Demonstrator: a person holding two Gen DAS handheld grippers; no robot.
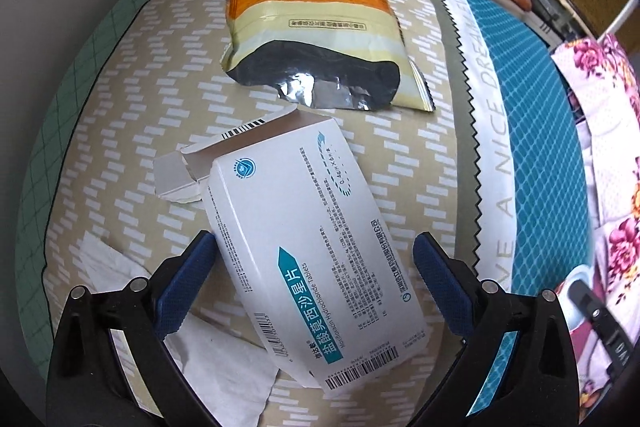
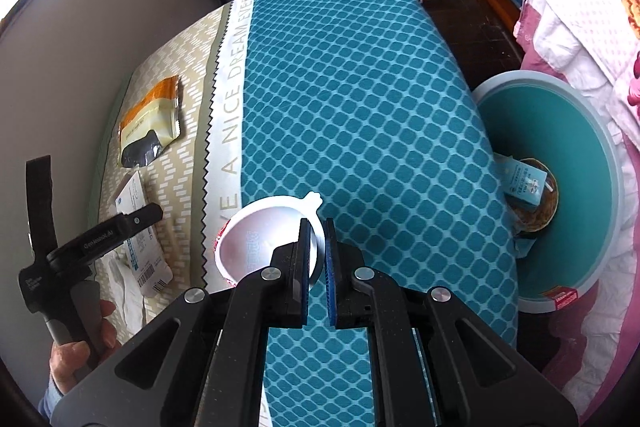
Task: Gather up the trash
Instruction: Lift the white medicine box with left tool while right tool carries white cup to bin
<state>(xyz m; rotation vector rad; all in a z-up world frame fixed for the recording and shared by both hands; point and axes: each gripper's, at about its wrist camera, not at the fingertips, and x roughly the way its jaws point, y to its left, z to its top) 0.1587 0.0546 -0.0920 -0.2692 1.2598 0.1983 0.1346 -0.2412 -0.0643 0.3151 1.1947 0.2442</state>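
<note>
A white medicine box with an open flap lies on the beige patterned bed cover. My left gripper is open, its blue fingers on either side of the box, just above it. A torn orange and cream snack bag lies beyond the box. Crumpled white tissue lies under the left finger. My right gripper is shut on the rim of a white plastic cup above the teal cover. The box and bag also show in the right wrist view.
A teal basin stands on the floor right of the bed, with a small blue carton and a brown bowl in it. A floral quilt lies beyond it. A grey wall runs along the bed's left side.
</note>
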